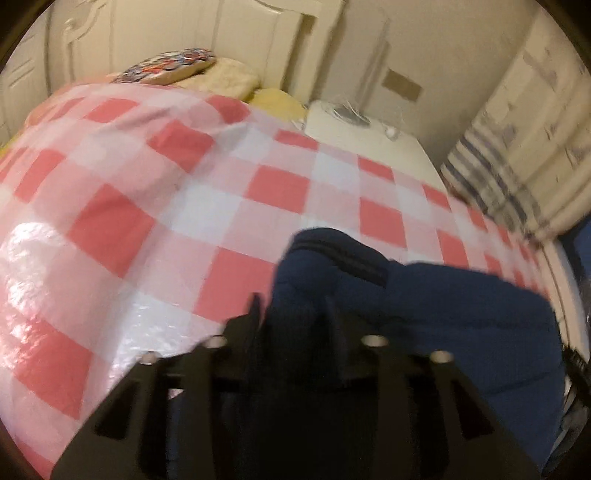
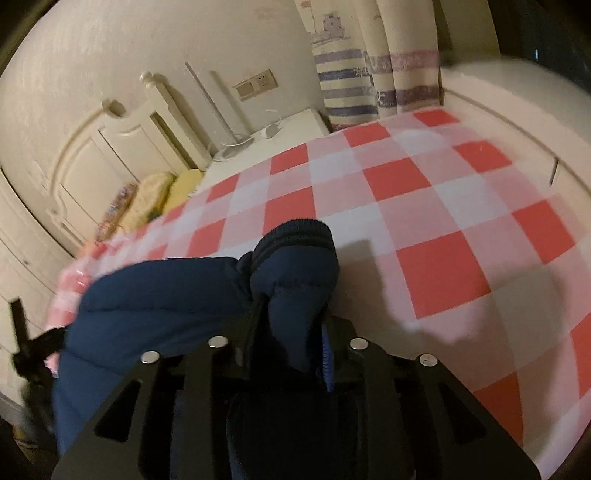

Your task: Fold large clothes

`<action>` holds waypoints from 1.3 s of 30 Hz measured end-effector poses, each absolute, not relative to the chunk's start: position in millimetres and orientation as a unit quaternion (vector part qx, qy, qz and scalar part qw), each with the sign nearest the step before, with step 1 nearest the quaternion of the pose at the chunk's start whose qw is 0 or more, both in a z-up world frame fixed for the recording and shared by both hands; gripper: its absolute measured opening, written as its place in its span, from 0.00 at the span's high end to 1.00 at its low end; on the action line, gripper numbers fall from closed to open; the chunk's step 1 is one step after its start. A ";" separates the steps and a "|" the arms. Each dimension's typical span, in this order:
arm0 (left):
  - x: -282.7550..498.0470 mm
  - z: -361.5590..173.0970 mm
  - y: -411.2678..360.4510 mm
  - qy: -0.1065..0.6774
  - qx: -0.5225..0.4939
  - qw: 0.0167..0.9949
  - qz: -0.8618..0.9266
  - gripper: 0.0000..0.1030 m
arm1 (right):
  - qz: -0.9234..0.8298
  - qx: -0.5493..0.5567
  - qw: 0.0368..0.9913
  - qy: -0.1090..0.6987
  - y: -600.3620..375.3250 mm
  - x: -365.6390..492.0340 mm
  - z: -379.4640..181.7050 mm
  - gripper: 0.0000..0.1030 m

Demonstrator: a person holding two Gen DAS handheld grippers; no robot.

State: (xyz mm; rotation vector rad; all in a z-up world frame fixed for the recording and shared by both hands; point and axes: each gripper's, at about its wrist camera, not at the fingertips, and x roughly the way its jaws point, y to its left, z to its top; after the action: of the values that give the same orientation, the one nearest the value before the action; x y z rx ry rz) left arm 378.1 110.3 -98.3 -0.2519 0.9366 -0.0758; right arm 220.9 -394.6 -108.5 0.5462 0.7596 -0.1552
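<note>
A navy blue padded jacket (image 1: 461,317) hangs between both grippers above a bed covered with a red-and-white checked plastic sheet (image 1: 155,206). My left gripper (image 1: 293,314) is shut on a bunched part of the jacket near a ribbed cuff or hem (image 1: 332,251). In the right wrist view my right gripper (image 2: 291,317) is shut on another bunched part of the jacket (image 2: 155,295), with a ribbed cuff (image 2: 295,232) sticking up past the fingers. The checked sheet (image 2: 424,206) lies below. The left gripper's black frame (image 2: 33,347) shows at the left edge.
Pillows (image 1: 192,70) lie at the head of the bed against a cream headboard (image 1: 147,33). A white bedside table (image 1: 354,129) with a cable stands beside the bed. Striped curtains (image 2: 362,81) hang by the wall. A wall socket (image 2: 255,85) is above the table.
</note>
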 end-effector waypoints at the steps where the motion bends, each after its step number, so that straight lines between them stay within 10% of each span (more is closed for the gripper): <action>1: 372.6 -93.2 117.5 0.441 -0.136 0.886 -0.040 0.38 | -0.056 0.281 0.886 0.365 -398.3 215.6 -105.7 0.60; 2: 365.9 -87.8 123.7 0.431 -0.146 0.889 -0.045 0.34 | -0.041 0.291 0.885 0.360 -398.2 208.7 -101.5 0.52; 4: 339.0 -72.2 141.1 0.408 -0.149 0.899 -0.061 0.32 | 0.005 0.306 0.891 0.337 -398.4 181.1 -87.4 0.04; 17: 158.2 -97.5 189.8 0.420 -0.138 0.882 -0.165 0.16 | 0.056 0.281 0.897 0.337 -360.1 4.5 -114.5 0.04; 22: 149.8 -119.0 174.3 0.420 -0.154 0.878 -0.171 0.16 | 0.045 0.257 0.912 0.316 -332.9 -1.6 -120.7 0.43; 25: 143.0 -117.4 162.7 0.420 -0.124 0.883 -0.169 0.37 | 0.012 0.242 0.921 0.305 -324.5 -10.3 -115.4 0.59; 29: 121.9 -110.4 156.9 0.405 -0.088 0.896 -0.160 0.56 | 0.006 0.224 0.927 0.300 -313.6 -23.4 -114.9 0.66; 39: 56.6 -112.7 169.7 0.410 -0.084 0.891 -0.178 0.54 | 0.029 0.223 0.923 0.311 -300.8 -85.2 -116.5 0.66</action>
State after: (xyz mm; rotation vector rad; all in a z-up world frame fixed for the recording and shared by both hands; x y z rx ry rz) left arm 56.6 169.7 -112.7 -0.1750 0.8502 -0.3688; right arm -85.2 -300.8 -116.5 0.4570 0.6393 0.0589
